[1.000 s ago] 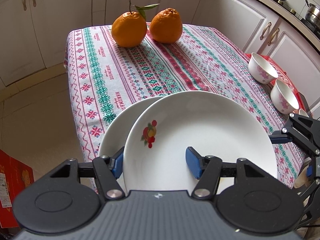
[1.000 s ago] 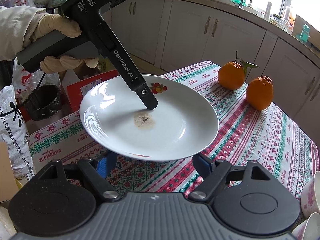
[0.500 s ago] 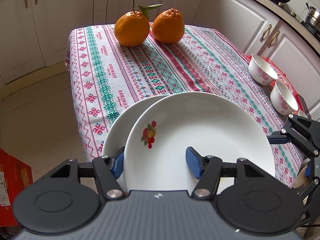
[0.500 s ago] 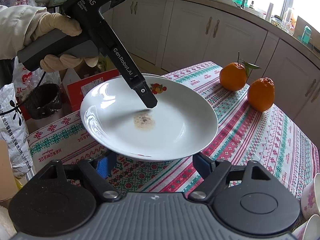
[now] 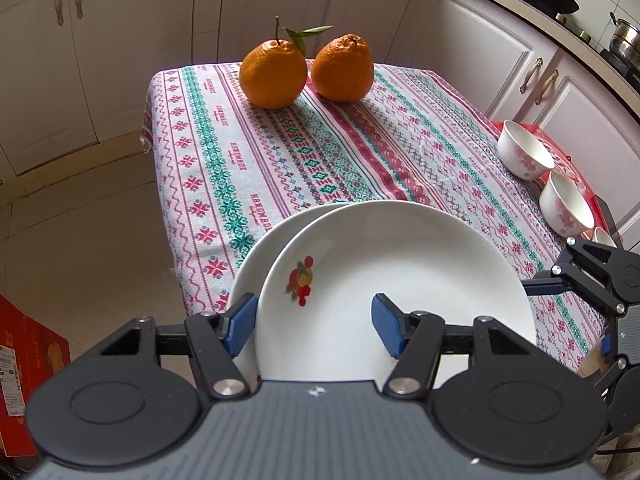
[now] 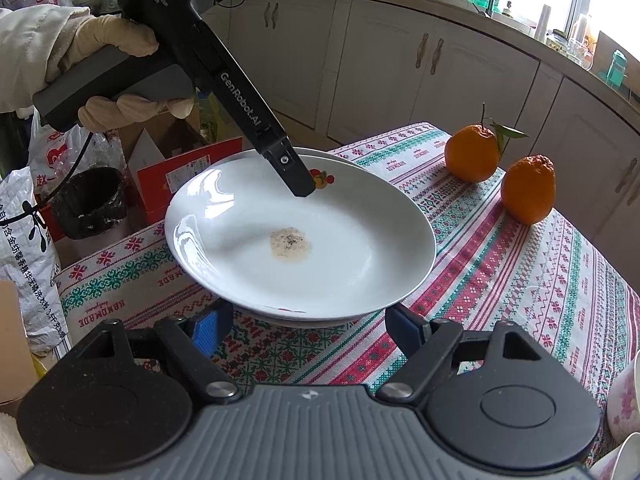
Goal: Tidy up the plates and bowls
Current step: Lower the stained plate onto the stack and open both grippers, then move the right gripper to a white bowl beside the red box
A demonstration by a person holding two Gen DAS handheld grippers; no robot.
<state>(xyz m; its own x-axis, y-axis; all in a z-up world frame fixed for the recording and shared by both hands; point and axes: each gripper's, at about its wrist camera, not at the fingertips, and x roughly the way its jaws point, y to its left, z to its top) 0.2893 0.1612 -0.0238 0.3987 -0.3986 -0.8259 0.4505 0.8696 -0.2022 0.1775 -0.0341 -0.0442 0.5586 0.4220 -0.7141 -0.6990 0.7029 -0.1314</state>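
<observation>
The main risk here is the upper plate (image 5: 400, 280) sliding or tipping. The left gripper (image 5: 316, 322) grasps it only at the near rim, one blue pad under the edge and one on the inner face, so the far side hangs unsupported above the lower plate (image 5: 256, 256). If the grip slackens, or the hand tilts further, the plate could slip out and strike the one beneath, or skid off the table corner at the lower left of the left wrist view, where the floor shows just beside the cloth. The brownish residue (image 6: 291, 243) in the middle of the plate could also run if it is wet, though I cannot tell that from here.

In the right wrist view the gloved hand (image 6: 116, 72) at the upper left holds the left gripper's handle, with the tool slanting down and to the right onto the plate near its fruit motif (image 6: 322, 178).

The right gripper (image 6: 308, 330) sits at the bottom centre, pitched downward, its blue pads spread wide and empty, short of the plates' near edge.

Two small bowls (image 5: 526, 152) wait at the right edge of the left wrist view, and two oranges (image 5: 274, 74) stand at the top centre.
</observation>
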